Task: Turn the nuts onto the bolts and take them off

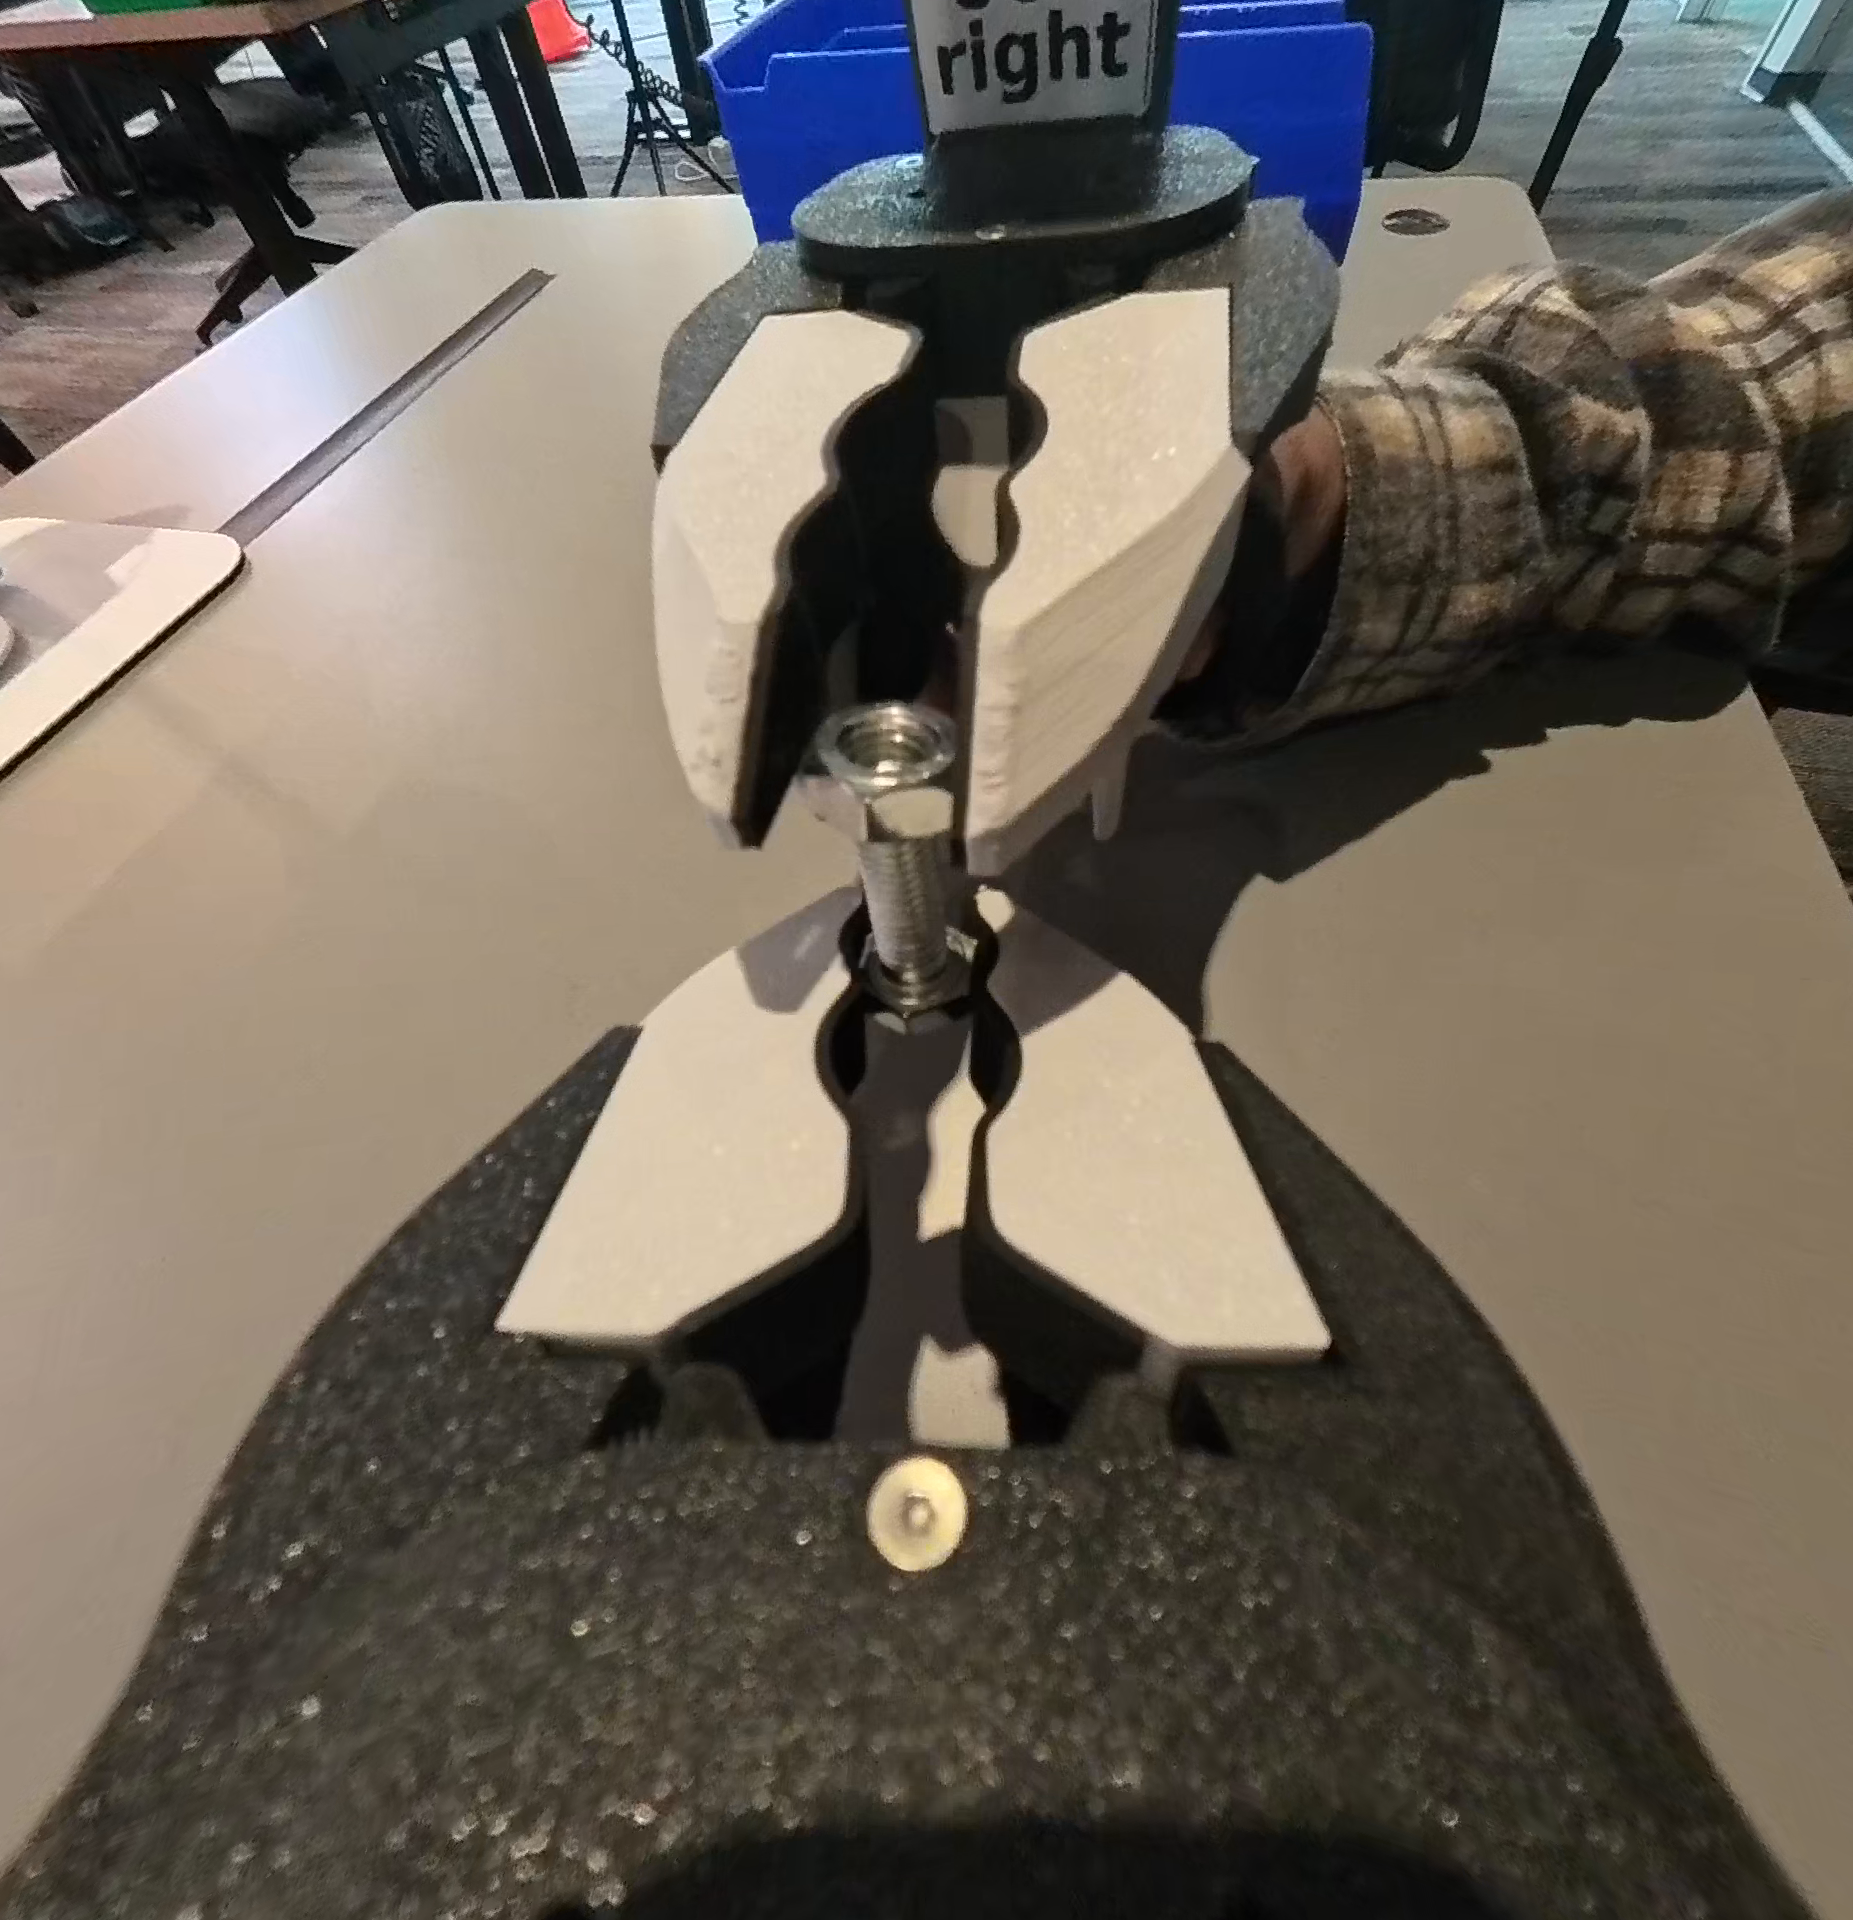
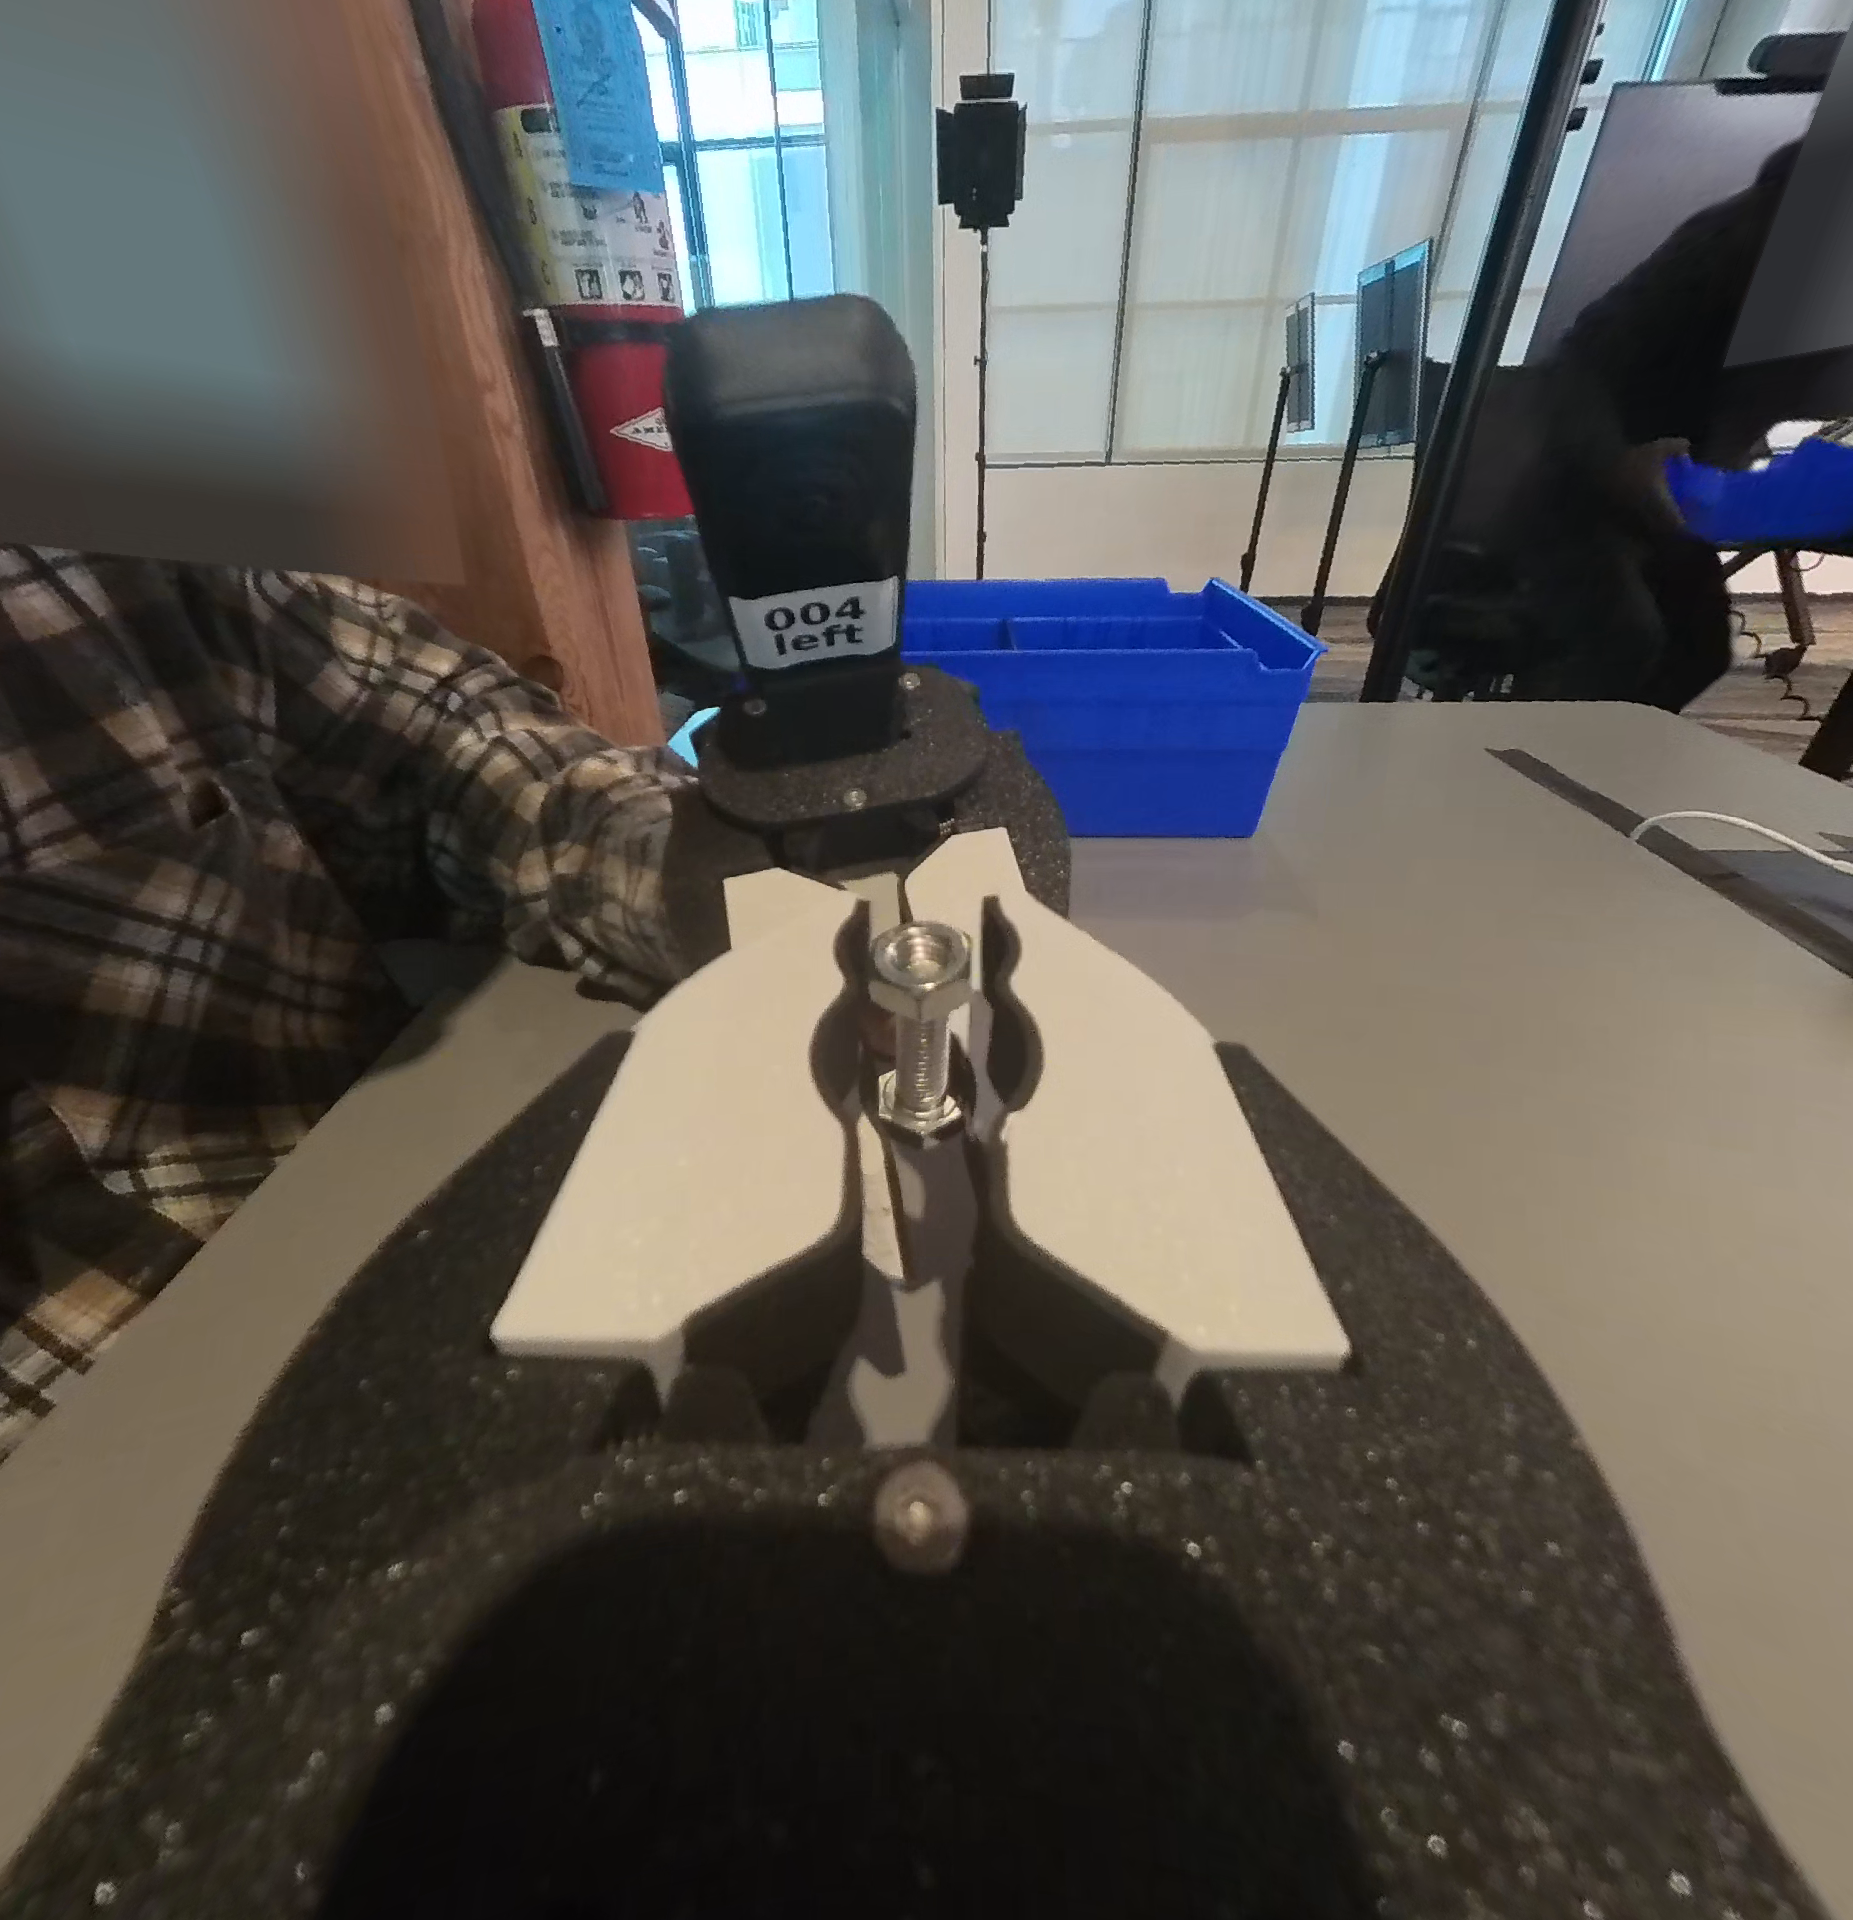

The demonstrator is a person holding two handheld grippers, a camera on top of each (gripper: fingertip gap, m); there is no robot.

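A silver bolt (image 1: 901, 904) stands roughly upright over the grey table (image 1: 382, 987). My left gripper (image 1: 917, 920) is shut on the bolt's lower hex end (image 1: 917, 1003), which sits in the notch near its tips. A hex nut (image 1: 886, 774) sits at the bolt's upper end with its threaded hole showing. My right gripper (image 1: 865, 831) comes from the opposite side, slightly higher, with its white fingers closed on that nut. In the right wrist view the nut (image 2: 920, 982) is between my right gripper's (image 2: 920, 1003) tips, the bolt (image 2: 917, 1060) below it, and the left gripper (image 2: 880, 894) behind.
A blue bin (image 1: 797, 135) stands at the table's far edge and also shows in the right wrist view (image 2: 1109, 727). A white board (image 1: 91, 613) lies at the left. A dark slot (image 1: 382, 405) runs along the table. Plaid sleeves (image 1: 1524, 468) (image 2: 226, 831) reach in. A white cable (image 2: 1732, 842) lies far right. The tips of one gripper are about 7 cm away from the tips of the other.
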